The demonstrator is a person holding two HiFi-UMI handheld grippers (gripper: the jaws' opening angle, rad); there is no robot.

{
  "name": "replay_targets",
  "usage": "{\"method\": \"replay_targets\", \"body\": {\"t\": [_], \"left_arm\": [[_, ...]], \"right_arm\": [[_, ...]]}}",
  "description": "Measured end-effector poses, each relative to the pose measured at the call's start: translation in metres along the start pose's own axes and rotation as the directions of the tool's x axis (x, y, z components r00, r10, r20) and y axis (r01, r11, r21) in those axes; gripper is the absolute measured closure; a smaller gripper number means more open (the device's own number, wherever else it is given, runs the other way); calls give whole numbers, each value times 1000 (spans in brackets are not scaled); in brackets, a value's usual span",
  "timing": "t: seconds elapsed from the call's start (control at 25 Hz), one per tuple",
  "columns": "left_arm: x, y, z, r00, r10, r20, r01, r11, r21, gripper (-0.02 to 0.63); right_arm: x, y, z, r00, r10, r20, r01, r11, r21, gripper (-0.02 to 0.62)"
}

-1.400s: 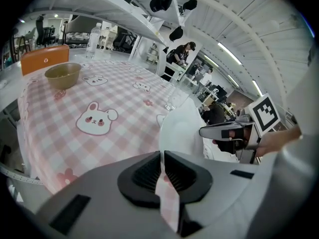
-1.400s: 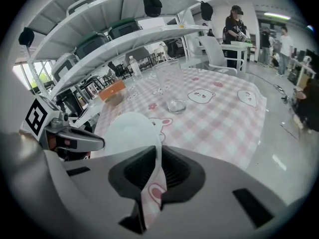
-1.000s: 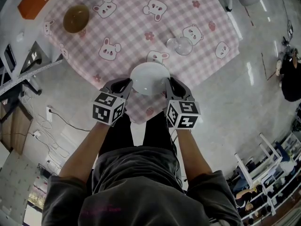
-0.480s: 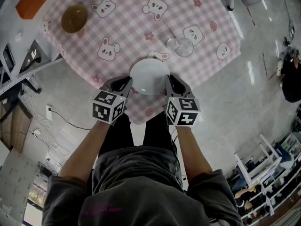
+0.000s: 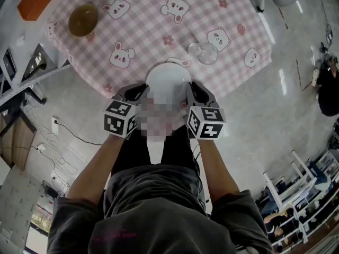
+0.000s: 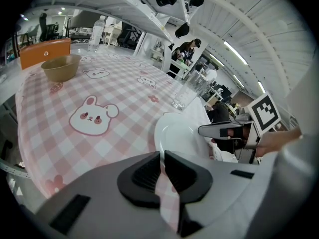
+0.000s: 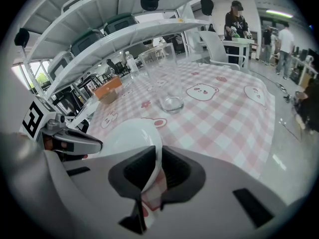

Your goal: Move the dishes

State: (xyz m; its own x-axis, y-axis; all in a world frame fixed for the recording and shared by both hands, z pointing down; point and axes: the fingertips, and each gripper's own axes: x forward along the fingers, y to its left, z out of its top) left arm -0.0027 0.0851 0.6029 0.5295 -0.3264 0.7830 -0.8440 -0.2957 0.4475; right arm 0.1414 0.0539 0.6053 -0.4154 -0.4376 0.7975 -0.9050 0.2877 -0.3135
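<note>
The left forearm (image 5: 94,169) and the right forearm (image 5: 218,169) reach forward from the body, elbows a little wider apart than the wrists. The left gripper (image 5: 139,92) and the right gripper (image 5: 193,91) sit level with each other, both pointing away and steeply down. Each has its jaws nearly together, pinching the thin rim of the white plate (image 5: 168,77): the left gripper on its left side, the right gripper on its right.
</note>
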Motion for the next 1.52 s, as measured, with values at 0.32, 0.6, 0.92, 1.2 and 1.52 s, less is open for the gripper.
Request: {"method": "replay_targets", "body": {"t": [0.32, 0.6, 0.92, 1.2, 1.52], "left_arm": [[1, 1, 1, 1000, 13, 11, -13, 1000, -7, 578], [2, 1, 1, 1000, 25, 12, -25, 1000, -4, 578], [2, 1, 0, 999, 41, 23, -41, 999, -3, 577], [-7, 4, 4, 997, 62, 41, -62, 998, 6, 541], [-37, -6, 41, 988, 92, 124, -103, 991, 89, 540]], "right_arm": [[2, 0, 2, 1000, 1, -4, -1, 1000, -9, 555], [4, 0, 1, 1000, -2, -5, 2, 1000, -27, 555], [2, -1, 0, 1000, 2, -11, -2, 1000, -11, 555], [-6, -3, 8, 1000, 5, 11, -4, 999, -32, 555], [-37, 21, 33, 996, 69, 62, -63, 994, -95, 555]]}}
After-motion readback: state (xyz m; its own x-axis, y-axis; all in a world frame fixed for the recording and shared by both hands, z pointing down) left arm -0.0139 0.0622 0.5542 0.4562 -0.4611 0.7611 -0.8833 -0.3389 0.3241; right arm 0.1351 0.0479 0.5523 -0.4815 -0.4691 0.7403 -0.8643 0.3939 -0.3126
